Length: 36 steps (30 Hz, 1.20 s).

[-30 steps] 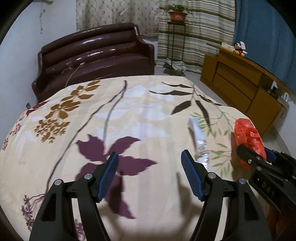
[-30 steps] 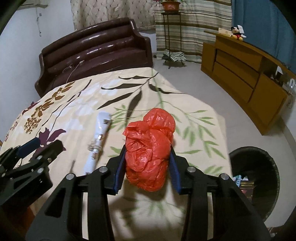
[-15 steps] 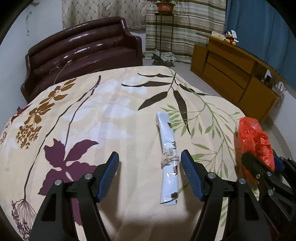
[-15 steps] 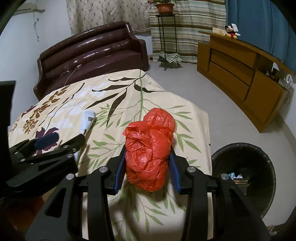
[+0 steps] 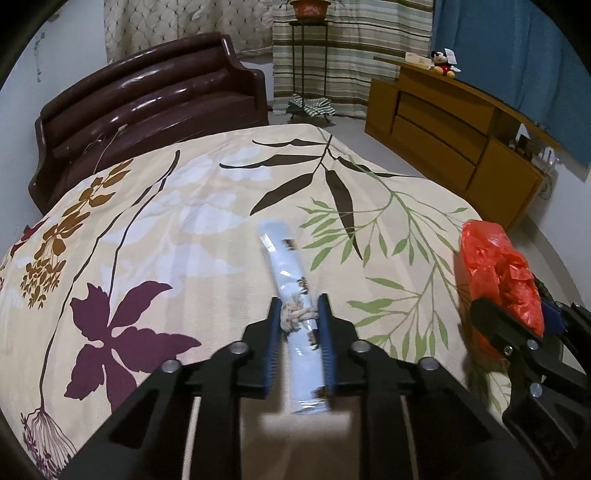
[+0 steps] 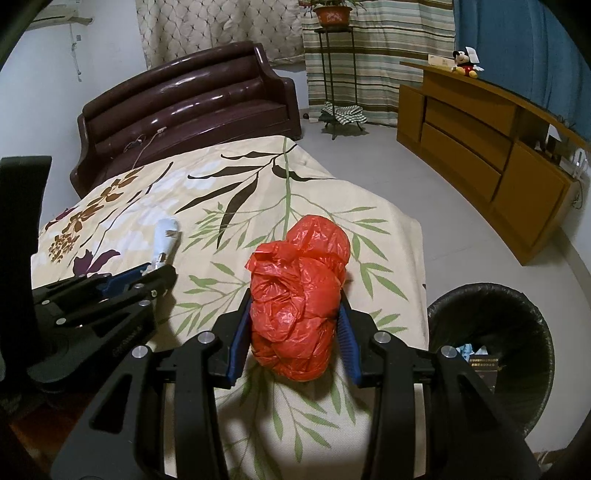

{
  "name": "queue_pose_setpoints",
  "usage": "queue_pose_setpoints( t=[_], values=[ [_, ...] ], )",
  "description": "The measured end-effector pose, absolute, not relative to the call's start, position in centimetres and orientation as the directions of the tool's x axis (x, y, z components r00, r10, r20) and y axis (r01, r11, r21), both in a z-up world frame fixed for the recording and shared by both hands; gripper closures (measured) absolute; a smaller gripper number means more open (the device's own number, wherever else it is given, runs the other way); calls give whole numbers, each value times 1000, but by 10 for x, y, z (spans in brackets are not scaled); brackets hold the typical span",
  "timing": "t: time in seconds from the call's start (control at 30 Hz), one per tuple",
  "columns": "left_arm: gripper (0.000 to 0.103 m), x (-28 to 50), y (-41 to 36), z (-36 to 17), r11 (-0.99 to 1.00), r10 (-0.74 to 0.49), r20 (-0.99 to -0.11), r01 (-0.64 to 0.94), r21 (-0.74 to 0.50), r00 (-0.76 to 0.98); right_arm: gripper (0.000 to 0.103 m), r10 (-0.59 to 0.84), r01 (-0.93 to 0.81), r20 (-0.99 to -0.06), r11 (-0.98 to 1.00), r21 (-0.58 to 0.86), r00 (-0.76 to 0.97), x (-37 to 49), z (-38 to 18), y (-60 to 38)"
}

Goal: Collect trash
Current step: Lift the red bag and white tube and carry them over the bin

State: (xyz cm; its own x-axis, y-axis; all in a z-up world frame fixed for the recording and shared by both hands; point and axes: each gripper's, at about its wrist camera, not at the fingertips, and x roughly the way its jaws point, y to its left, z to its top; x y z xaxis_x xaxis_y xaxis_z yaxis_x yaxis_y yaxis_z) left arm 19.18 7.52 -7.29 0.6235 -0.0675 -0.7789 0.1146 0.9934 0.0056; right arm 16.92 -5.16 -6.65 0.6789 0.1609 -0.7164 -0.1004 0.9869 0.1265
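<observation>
Two claws work over the bed, each with a piece of trash between its blue pads. Nearest in the left wrist view, the left claw (image 5: 299, 332) is pressed in on a pale blue rolled wrapper (image 5: 291, 295), pinching it about the middle of its length, where a knot of beige string rings it. The roll lies lengthwise along the fingers, its far end resting on the floral bedspread (image 5: 184, 229) and its near end sticking back between the black arms.

In the right wrist view, the right claw (image 6: 293, 332) is clamped on a crumpled red plastic bag (image 6: 299, 295), which bulges above and below the pads and sits over the bedspread's near right corner. From there the left claw (image 6: 147, 280) shows at the left edge, with the white end of the wrapper (image 6: 166, 236) poking out past its tips. Just beside the bed, low on the right, stands a round black trash bin (image 6: 491, 332) lined with a dark bag, some scraps visible inside.

Farther off, a dark brown sofa (image 6: 192, 107) backs against the wall beyond the bed. A wooden sideboard (image 6: 480, 140) runs along the right, with a small plush toy (image 6: 465, 62) on its top. A potted plant (image 6: 332, 14) on a thin metal stand is set before striped curtains at the far wall.
</observation>
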Motion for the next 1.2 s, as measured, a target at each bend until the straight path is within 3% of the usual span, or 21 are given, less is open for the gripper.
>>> queue_pose_setpoints(
  t=[0.8, 1.2],
  values=[
    [84, 136, 71, -42, 993, -81, -708, 115, 0, 702, 63, 147, -101, -687, 989, 107, 712, 119, -52, -54],
    [84, 99, 35, -22, 982, -157, -650, 187, -23, 744, 63, 69, -36, -642, 997, 64, 763, 71, -32, -98]
  ],
)
